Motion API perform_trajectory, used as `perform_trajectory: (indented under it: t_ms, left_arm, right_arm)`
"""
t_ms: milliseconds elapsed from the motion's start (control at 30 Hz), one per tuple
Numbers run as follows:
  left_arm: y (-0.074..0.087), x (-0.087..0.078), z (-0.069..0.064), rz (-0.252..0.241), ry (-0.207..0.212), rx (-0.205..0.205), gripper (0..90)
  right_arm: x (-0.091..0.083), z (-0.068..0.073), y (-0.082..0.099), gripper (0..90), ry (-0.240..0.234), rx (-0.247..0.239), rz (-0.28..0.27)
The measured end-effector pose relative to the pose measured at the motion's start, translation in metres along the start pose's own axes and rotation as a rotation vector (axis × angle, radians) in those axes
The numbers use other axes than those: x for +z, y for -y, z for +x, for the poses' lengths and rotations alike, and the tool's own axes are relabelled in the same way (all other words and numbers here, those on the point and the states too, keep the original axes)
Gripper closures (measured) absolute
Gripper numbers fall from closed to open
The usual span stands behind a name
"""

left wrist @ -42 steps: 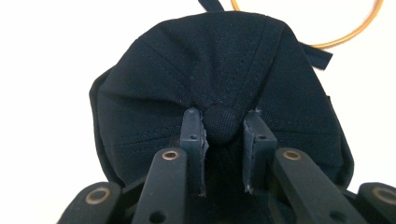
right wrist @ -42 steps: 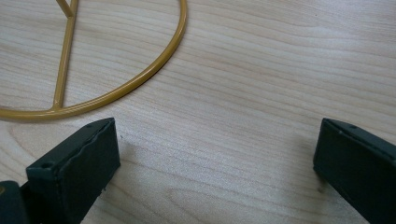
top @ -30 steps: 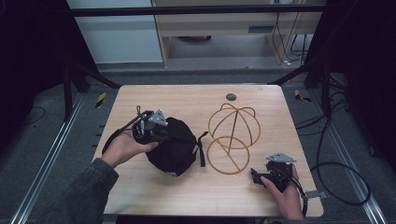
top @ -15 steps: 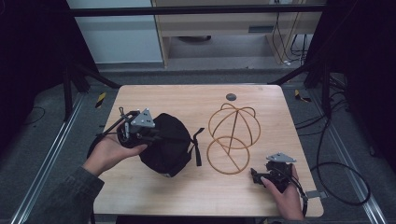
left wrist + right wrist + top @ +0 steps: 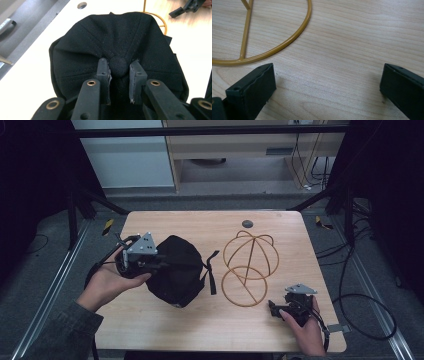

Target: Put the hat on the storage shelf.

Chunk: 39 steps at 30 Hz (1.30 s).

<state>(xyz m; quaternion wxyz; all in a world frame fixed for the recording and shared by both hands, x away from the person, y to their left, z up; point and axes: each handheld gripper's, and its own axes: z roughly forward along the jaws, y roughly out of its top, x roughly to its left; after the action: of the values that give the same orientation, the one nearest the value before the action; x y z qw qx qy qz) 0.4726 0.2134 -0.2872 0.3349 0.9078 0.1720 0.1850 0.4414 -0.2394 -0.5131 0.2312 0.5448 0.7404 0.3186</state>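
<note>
The left tongs (image 5: 119,72), pinching the crown button of the black fabric cap (image 5: 176,270), have drawn it farther left of the gold wire stand (image 5: 248,265) on the wooden table (image 5: 200,325), while the right tongs (image 5: 327,87) stay spread.

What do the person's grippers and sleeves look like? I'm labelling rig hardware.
Both the left gripper and right gripper are black with grey three-cornered top plates. Brass-coloured rivets dot the left's black linkage. A black cable trails from the right. A dark grey-green sleeve covers the left forearm.

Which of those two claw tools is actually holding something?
The left gripper: its fingers pinch the button atop the black cap. The right gripper is open over bare table.
</note>
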Motion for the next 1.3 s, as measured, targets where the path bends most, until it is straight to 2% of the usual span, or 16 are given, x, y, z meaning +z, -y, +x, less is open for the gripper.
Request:
perform_trajectory:
  t_ms: [100, 567, 800, 1000, 1300]
  left_arm:
    - [-0.002, -0.005, 0.0, -0.017, 0.004, -0.002, 74.2]
    - [-0.024, -0.04, -0.007, -0.099, -0.021, 0.043, 74.1]
    - [-0.03, -0.046, -0.012, -0.109, -0.023, 0.061, 74.1]
    - [-0.037, -0.059, -0.02, -0.122, -0.03, 0.087, 74.1]
    - [-0.044, -0.072, -0.03, -0.15, -0.033, 0.117, 74.1]
  right_arm:
    - [0.0, 0.0, 0.0, 0.5, 0.0, 0.001, 0.0]
    - [0.0, 0.0, 0.0, 0.5, -0.001, -0.001, 0.0]
    - [0.0, 0.0, 0.0, 0.5, 0.0, 0.0, 0.0]
    - [0.0, 0.0, 0.0, 0.5, 0.0, 0.0, 0.0]
    - [0.0, 0.0, 0.0, 0.4, 0.0, 0.0, 0.0]
